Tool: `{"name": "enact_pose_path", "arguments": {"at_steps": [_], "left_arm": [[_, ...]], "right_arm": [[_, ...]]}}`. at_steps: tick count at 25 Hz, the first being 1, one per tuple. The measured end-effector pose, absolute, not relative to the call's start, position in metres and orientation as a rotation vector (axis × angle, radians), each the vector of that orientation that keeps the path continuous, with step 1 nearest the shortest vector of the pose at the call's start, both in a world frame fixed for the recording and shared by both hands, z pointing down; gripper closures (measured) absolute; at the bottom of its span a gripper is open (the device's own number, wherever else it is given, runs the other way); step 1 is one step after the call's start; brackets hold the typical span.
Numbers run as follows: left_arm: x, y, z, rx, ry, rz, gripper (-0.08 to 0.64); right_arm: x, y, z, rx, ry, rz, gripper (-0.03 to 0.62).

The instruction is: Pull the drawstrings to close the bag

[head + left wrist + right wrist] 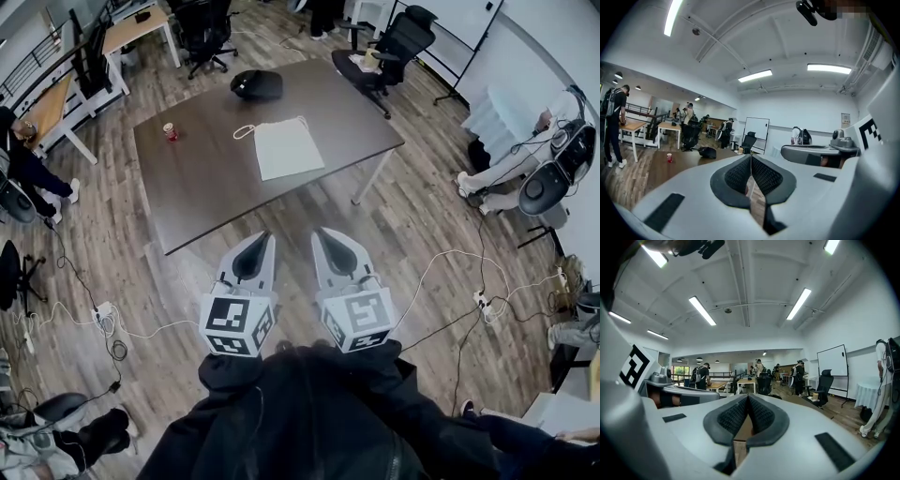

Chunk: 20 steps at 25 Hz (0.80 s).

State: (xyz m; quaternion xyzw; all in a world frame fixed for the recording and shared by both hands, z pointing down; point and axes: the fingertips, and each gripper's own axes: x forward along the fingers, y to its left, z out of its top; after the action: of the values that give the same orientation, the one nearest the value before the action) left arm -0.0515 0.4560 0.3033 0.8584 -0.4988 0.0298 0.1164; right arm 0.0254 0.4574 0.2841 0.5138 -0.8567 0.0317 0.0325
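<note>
My left fingers (pixel 265 255) and right fingers (pixel 328 251) are shut on nothing, far from the bag (pixel 286 147) on the counter (pixel 206 183), so I might miss its thin strings (pixel 248 127).

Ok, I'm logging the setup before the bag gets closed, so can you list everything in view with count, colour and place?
Table: one, dark brown, mid-room.
Drawstring bag: one, white, flat on table.
Can: one, red, on table, left of bag.
Black bag: one, black, table's far end.
Office chairs: at least two, black, beyond table.
Cables: several, white and black, on floor.
Left tool: one, grey, shut, empty, short of table.
Right tool: one, grey, shut, empty, alongside.
</note>
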Motion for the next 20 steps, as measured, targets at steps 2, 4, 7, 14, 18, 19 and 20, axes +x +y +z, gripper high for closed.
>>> {"name": "enact_pose_path", "arguments": {"at_steps": [2,4,7,14,18,19,20], "left_arm": [[-0.060,0.456,0.310,2.500,-1.461,0.092,0.528],[-0.068,0.455,0.316,2.485,-1.461,0.095,0.528],[-0.079,0.448,0.328,2.454,-1.459,0.105,0.528],[-0.078,0.411,0.346,2.432,-1.451,0.135,0.528],[-0.071,0.364,0.358,2.414,-1.476,0.168,0.528],[-0.069,0.349,0.359,2.411,-1.487,0.174,0.528],[-0.068,0.332,0.360,2.406,-1.501,0.179,0.528]], "right_arm": [[0.019,0.457,0.290,1.580,-2.631,0.111,0.571],[0.013,0.456,0.295,1.582,-2.625,0.126,0.571],[0.002,0.450,0.307,1.558,-2.612,0.147,0.571],[0.004,0.409,0.325,1.537,-2.609,0.185,0.571],[0.014,0.356,0.336,1.520,-2.629,0.211,0.571],[0.017,0.338,0.338,1.517,-2.637,0.218,0.571],[0.020,0.320,0.340,1.512,-2.644,0.224,0.571]]}}
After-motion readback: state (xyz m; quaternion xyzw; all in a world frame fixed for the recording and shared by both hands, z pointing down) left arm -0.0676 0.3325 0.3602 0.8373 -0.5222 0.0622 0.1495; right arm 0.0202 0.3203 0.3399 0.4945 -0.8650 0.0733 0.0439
